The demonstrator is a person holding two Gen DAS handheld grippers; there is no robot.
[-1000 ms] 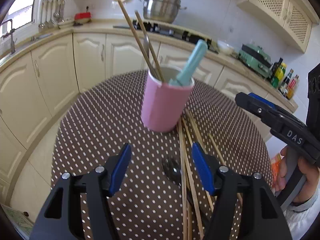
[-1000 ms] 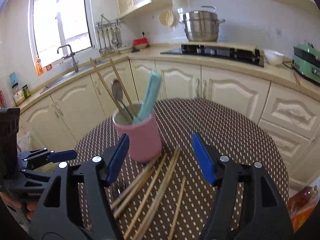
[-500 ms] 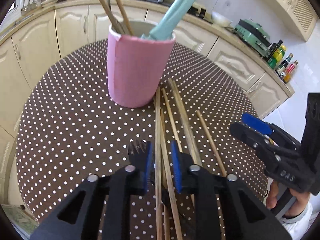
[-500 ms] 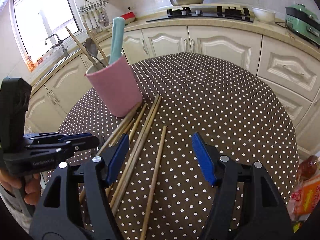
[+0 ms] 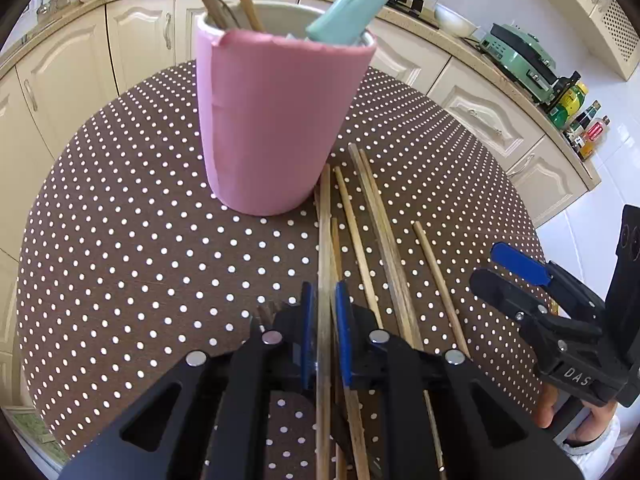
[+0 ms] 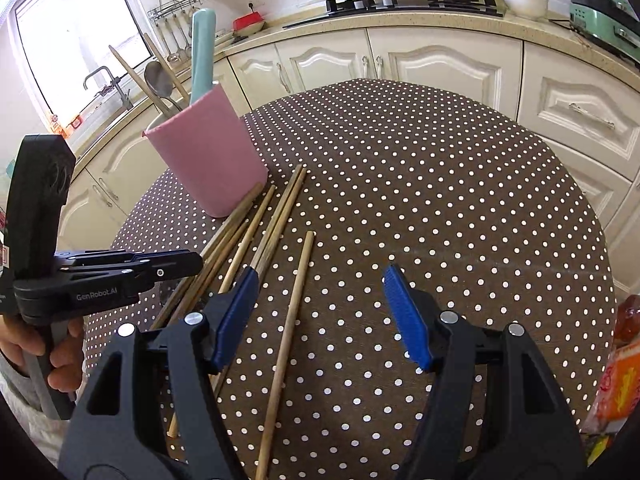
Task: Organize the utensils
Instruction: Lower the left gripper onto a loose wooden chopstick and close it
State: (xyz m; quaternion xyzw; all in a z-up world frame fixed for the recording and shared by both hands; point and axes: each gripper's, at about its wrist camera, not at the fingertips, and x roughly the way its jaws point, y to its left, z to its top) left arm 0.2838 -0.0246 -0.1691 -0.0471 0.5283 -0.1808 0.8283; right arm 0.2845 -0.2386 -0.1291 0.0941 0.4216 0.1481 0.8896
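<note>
The round dotted table [image 6: 440, 184] carries a pink cup [image 5: 272, 120] stuffed with utensils, loose chopsticks [image 6: 280, 216] fanned out just beside its base. Left gripper [image 5: 322, 320] is down low, fingers pinching one chopstick [image 5: 325, 232]; right gripper [image 6: 320, 312] hovers with fingers spread wide.

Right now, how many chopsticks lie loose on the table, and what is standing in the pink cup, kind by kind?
Loose chopsticks on the table: 6 (one sits between the left gripper's fingers)
Wooden sticks in the pink cup: 2
Metal spoon in the cup: 1
Teal-handled utensil in the cup: 1
Total: 10
</note>
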